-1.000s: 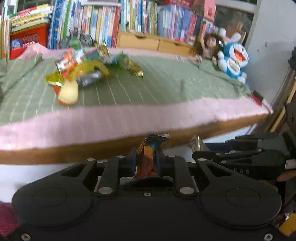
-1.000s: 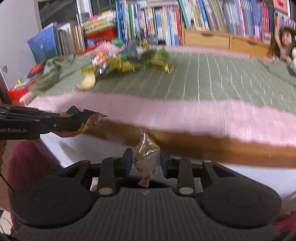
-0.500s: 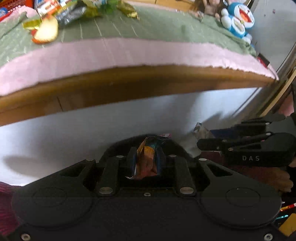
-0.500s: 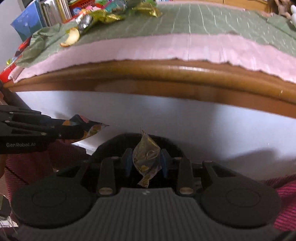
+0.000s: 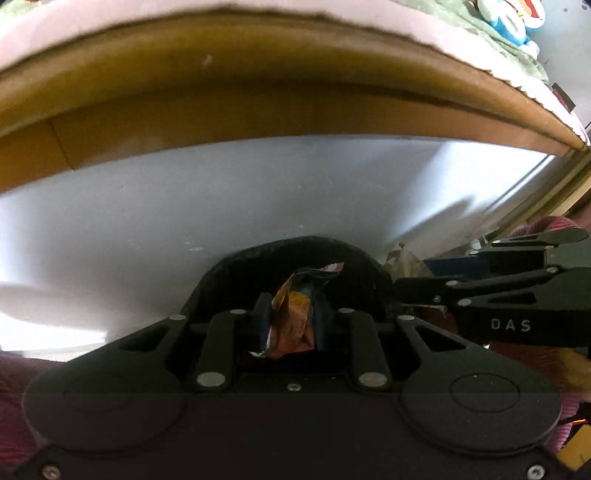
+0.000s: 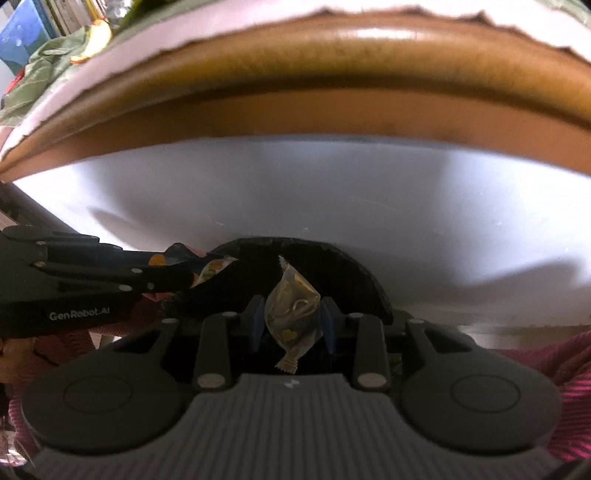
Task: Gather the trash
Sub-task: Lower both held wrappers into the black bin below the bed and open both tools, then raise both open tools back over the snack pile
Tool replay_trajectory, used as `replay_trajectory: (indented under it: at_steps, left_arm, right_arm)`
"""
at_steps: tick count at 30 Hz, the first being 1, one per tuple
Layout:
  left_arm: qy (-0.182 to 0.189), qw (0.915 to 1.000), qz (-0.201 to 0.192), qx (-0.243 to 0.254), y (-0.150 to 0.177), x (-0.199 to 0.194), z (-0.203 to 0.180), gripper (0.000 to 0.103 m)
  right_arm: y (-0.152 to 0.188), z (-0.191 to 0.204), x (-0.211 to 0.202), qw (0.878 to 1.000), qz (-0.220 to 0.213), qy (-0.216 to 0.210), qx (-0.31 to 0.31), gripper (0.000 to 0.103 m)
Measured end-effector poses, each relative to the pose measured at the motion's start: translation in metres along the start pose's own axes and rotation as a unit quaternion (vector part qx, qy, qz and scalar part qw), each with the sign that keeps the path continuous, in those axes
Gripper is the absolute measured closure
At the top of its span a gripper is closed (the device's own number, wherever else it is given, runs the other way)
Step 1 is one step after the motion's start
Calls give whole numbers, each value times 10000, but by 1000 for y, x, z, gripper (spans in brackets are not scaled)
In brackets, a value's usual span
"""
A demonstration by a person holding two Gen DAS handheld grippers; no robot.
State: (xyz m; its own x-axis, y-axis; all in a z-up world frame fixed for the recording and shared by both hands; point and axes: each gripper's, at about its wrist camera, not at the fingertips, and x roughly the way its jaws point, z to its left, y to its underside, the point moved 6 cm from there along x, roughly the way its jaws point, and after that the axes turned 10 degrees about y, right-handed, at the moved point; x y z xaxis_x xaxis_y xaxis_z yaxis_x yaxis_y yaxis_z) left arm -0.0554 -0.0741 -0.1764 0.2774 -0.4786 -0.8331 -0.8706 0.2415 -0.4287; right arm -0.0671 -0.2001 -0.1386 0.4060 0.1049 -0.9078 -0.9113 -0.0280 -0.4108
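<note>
My left gripper [image 5: 291,310] is shut on an orange and dark crumpled snack wrapper [image 5: 295,317]. My right gripper [image 6: 291,317] is shut on a clear candy wrapper with gold print [image 6: 293,317]. Both hang below the table edge, over the round black rim of a bin [image 5: 306,245] that shows behind each wrapper [image 6: 332,254]. The right gripper enters the left wrist view from the right [image 5: 417,275]. The left gripper with its wrapper enters the right wrist view from the left [image 6: 199,267].
A wooden table edge [image 5: 258,99] with a pink and green cloth [image 6: 221,29] arches overhead. A white panel [image 5: 221,192] stands behind the bin. More wrappers [image 6: 92,35] lie on the table at upper left. Dark red knitted fabric [image 6: 569,362] borders the sides.
Both grippers have dropped further below the table edge with their wrappers still held. The tabletop has slid almost out of sight and the black bin rim now looms larger.
</note>
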Motion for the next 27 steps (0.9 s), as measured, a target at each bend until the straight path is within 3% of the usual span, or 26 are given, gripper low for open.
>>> replay_trajectory:
  at_steps: [1,3,8,18,27]
  left_arm:
    - [5,10000,6,16,0,2,0,78]
    - [-22,10000,0,91,1,4,0,74]
    - [-100,9998,78,139,2,7,1,68]
    - [-120,9998,130,98,3,-2,-1,35]
    - [-192,9997,107,96,2,-8,-2,31]
  right_arm:
    - [0,1,1,10000,2,19,-24,62]
    - [-3,3,3,10000,10,49,-50,47]
    - [-4,5,4,10000,20,31,-3,44]
    - [-3,2,6,10000,-27,61,29,38]
    - [-4,1,4,10000,-27,61,15,36]
